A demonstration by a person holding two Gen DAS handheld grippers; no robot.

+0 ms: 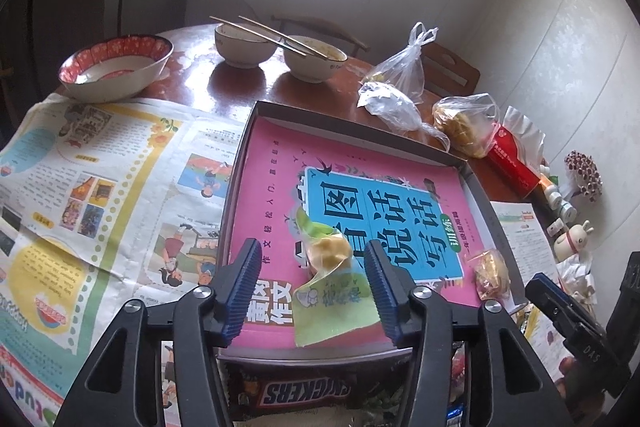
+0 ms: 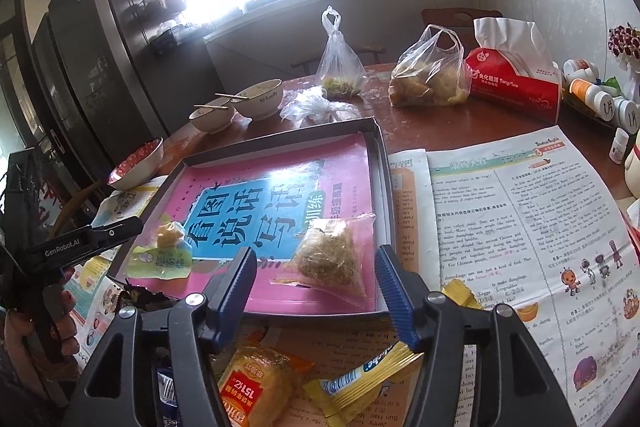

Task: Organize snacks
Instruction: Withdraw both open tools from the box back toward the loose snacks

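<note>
A shallow dark-walled tray [image 1: 360, 131] [image 2: 280, 137] lined with a pink book cover sits mid-table. In it lies a green packet with a yellow cake [image 1: 326, 255] [image 2: 164, 255], between the fingers of my open left gripper [image 1: 312, 255], whose pads stand clear of it. A clear packet of golden shreds [image 2: 332, 255] [image 1: 492, 275] rests in the tray's near right corner. My right gripper [image 2: 316, 259] hovers open just in front of it without touching. A Snickers bar [image 1: 304, 393], an orange pack [image 2: 252, 383] and a yellow stick pack [image 2: 360, 375] lie on the paper below the tray.
Newspaper sheets [image 1: 100, 187] [image 2: 520, 219] flank the tray. Behind it stand a red-rimmed bowl [image 1: 116, 67], two bowls with chopsticks [image 1: 280, 55], plastic bags of food [image 2: 432, 79], a red tissue box [image 2: 516, 83] and small bottles [image 2: 592, 95]. A hand [image 2: 60, 311] holds the left gripper.
</note>
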